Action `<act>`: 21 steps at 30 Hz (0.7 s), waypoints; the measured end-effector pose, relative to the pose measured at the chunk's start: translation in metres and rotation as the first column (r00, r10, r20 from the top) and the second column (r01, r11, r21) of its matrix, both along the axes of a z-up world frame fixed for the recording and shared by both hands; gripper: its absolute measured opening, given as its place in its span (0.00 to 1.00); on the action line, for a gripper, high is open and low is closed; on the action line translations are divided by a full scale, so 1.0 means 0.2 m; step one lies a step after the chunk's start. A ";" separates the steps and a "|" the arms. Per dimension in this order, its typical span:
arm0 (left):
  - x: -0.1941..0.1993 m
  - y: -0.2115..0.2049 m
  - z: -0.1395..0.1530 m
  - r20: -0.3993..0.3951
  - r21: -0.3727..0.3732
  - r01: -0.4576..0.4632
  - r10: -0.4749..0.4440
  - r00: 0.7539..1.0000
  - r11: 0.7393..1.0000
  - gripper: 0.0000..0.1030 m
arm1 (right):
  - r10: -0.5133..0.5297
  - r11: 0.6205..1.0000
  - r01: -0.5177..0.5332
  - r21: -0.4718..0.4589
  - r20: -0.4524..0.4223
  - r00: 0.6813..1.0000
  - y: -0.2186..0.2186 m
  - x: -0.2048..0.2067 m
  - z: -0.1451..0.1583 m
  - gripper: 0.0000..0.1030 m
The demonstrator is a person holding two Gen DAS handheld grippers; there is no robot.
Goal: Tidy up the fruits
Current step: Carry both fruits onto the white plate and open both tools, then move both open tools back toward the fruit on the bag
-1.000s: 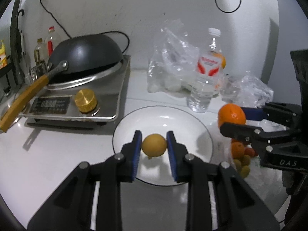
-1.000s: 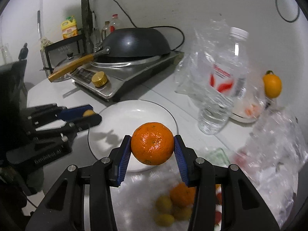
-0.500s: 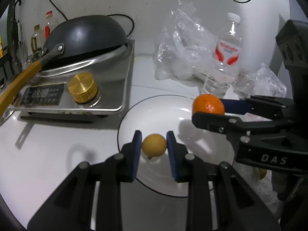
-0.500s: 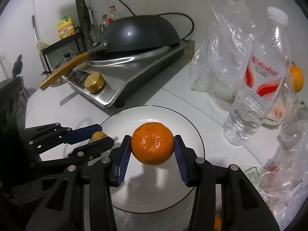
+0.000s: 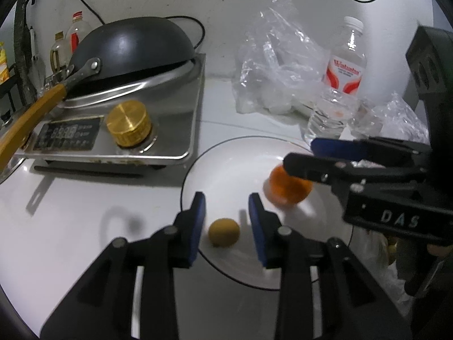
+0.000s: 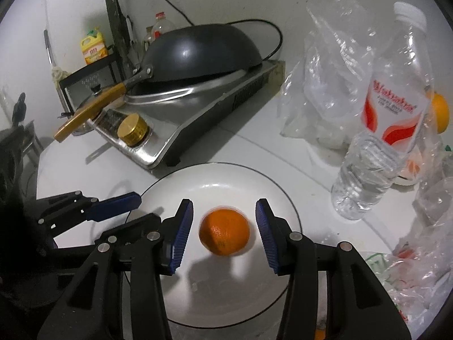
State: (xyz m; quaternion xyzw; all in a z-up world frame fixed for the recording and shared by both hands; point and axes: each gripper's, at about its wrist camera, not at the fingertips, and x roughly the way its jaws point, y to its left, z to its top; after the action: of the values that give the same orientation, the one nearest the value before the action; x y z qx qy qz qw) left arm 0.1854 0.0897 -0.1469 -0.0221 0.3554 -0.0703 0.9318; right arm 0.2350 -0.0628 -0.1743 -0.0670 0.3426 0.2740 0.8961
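Note:
A white plate with a thin dark rim lies on the white counter; the right wrist view shows the same plate. A small yellow fruit rests on it between and just below the blue pads of my left gripper, whose jaws are opening and clear of it. The orange, blurred, sits on the plate between the pads of my right gripper, also opening, with a gap on both sides. The orange shows under the right gripper in the left view. The left gripper reaches in from the left.
An induction cooker with a black wok and a gold knob stands at back left. A water bottle, crumpled clear bags and another orange fruit stand at back right. A bag with more fruit lies at the right edge.
Both grippers have opened and let go: the yellow fruit and the orange now lie free on the plate. The right gripper came over the plate from the right.

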 end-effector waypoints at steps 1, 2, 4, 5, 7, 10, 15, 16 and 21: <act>-0.01 0.00 0.00 0.001 0.002 0.002 -0.002 1.000 1.000 0.32 | -0.004 1.000 0.004 0.000 0.003 1.000 -0.01 -0.01 0.01 0.48; -0.01 -0.01 0.00 0.002 0.003 0.002 -0.002 1.000 1.000 0.33 | -0.007 1.000 0.007 0.001 0.007 1.000 -0.01 -0.01 0.02 0.48; -0.03 -0.02 0.01 0.006 0.005 0.002 -0.002 1.000 1.000 0.40 | -0.016 1.000 0.016 0.005 0.018 1.000 -0.04 -0.04 0.04 0.48; -0.04 -0.02 0.02 0.010 0.004 0.000 0.000 1.000 1.000 0.48 | -0.019 1.000 0.019 0.004 0.022 1.000 -0.04 -0.05 0.06 0.48; -0.07 -0.02 0.04 0.026 -0.005 -0.008 0.008 1.000 1.000 0.53 | -0.027 1.000 0.027 0.001 0.036 0.999 -0.06 -0.09 0.08 0.48; -0.10 -0.04 0.06 0.042 0.003 -0.006 0.005 0.999 1.000 0.53 | -0.049 0.999 0.049 -0.004 0.053 0.997 -0.11 -0.14 0.11 0.48; -0.17 -0.11 0.12 0.069 0.006 0.006 -0.007 0.998 1.000 0.55 | -0.089 0.996 0.089 -0.001 0.088 0.992 -0.22 -0.24 0.15 0.48; -0.18 -0.13 0.12 0.074 0.006 0.010 -0.010 0.997 1.000 0.57 | -0.097 0.995 0.098 -0.001 0.094 0.991 -0.25 -0.26 0.15 0.48; -0.24 -0.23 0.16 0.092 0.013 0.037 -0.038 0.995 0.999 0.57 | -0.130 0.991 0.132 -0.008 0.114 0.985 -0.38 -0.33 0.16 0.48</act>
State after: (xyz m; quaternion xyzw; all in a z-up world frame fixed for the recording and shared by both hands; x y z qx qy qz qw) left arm 0.1377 0.0435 -0.1142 -0.0071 0.3129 -0.0867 0.9458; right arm 0.1686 -0.1390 -0.1433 -0.0667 0.2970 0.2074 0.9297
